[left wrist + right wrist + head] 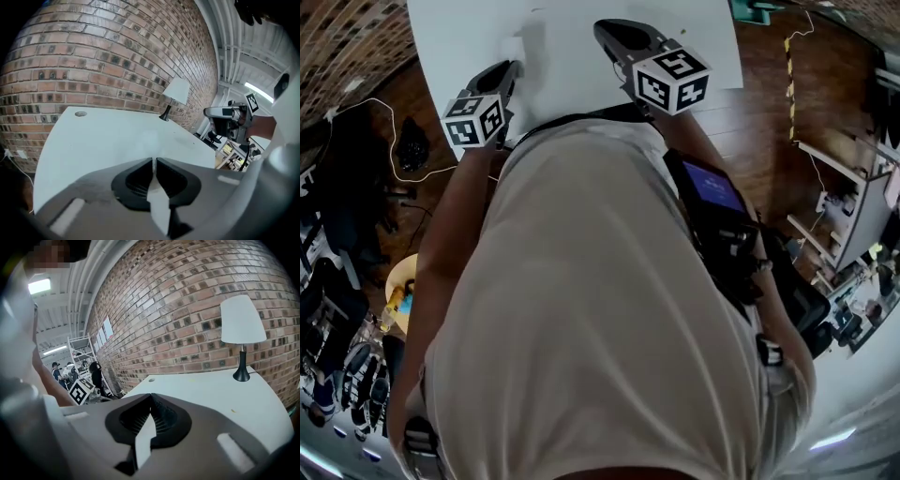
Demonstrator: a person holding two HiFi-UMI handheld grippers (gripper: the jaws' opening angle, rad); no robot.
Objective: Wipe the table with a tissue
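Left claw [153,160] (pinching tissue [514,47]), right claw [151,397] closed, both angled downward.

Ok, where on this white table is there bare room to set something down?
Nearly all of the table is bare: the wide stretch between the cable hole and the lamp at the brick wall. Only the near edge is busy, where the left tongs, pinching the tissue, and the right tongs hover.
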